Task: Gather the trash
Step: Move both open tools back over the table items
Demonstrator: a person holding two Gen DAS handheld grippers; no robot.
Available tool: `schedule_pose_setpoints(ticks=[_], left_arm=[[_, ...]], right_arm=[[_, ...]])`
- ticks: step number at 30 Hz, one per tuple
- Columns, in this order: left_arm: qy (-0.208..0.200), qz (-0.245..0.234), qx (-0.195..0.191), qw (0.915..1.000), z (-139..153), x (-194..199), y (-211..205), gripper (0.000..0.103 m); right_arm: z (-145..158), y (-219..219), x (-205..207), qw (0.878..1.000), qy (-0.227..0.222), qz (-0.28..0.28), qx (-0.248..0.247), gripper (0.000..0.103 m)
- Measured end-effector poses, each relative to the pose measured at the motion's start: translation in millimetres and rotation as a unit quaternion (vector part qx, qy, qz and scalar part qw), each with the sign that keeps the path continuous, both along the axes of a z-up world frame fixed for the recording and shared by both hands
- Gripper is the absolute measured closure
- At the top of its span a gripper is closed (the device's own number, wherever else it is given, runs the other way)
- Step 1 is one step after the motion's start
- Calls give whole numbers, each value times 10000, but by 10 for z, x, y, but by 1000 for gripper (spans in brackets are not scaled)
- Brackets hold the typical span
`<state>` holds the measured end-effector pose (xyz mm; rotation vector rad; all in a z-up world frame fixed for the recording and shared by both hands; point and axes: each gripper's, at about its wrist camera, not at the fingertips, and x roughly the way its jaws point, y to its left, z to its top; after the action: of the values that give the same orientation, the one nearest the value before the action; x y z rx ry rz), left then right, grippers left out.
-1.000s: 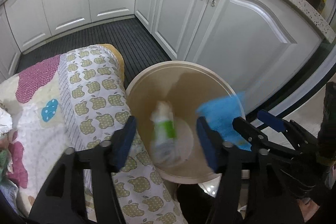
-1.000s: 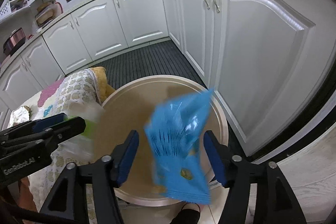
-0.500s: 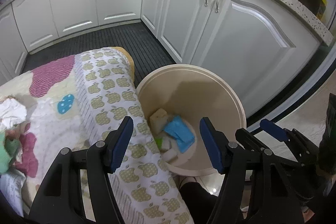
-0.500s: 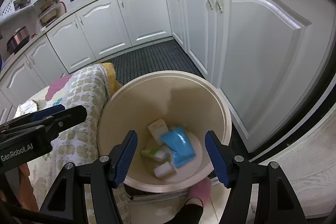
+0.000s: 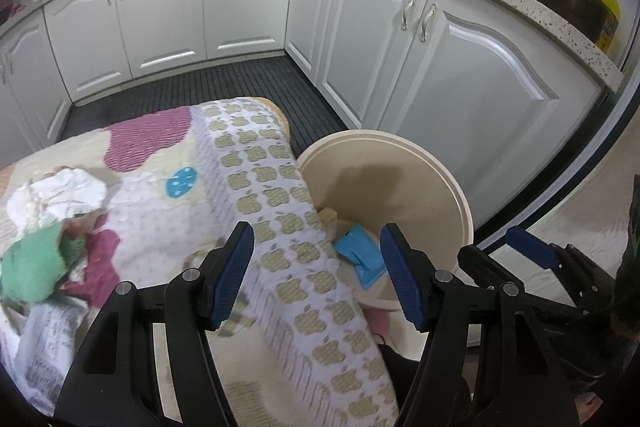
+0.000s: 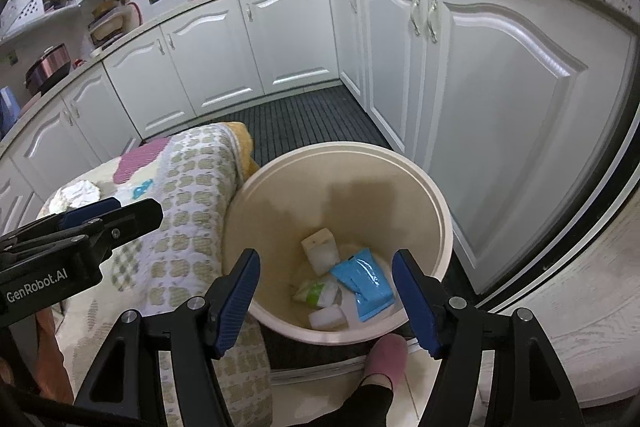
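Both tongs empty: left gripper (image 5: 316, 279) spread, right gripper (image 6: 326, 303) opening over the bin (image 6: 440, 211). Blue packet (image 6: 366, 283) lies inside; tissue (image 5: 56, 197) and green wad (image 5: 34, 267) wait left of it. I risk snagging the cloth (image 5: 280, 227).

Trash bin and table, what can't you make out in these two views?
- Left wrist view: the patterned cloth hides most of the bin floor, leaving only the blue packet.
- Left wrist view: the white paper and green wad are blurred.
- Right wrist view: the green-and-white wrapper print is too small.
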<state>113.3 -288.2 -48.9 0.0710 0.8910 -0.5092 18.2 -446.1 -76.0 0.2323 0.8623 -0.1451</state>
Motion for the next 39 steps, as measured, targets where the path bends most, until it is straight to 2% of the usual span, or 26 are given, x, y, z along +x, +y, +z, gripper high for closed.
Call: schedule_pose_setpoints(ticks=[16,26,33,39], left_arm=[[-379,460,97,9982,194,-326,693,38],[-292,770,-24,9966,232,-435,1190,38],[-147,1003,-93,9948,255,-468,1699,38],[-222,1414,180,9895,262,-448,2344,38]], right_arm=[[190,575,-97,9990,-163,417,-9,31],[277,908,-115,9969,-160,765,-70,30],[275,1233,-68,9937,-134,1116,16,27],[250,1545,-7,9885,-66,1489,250,27]])
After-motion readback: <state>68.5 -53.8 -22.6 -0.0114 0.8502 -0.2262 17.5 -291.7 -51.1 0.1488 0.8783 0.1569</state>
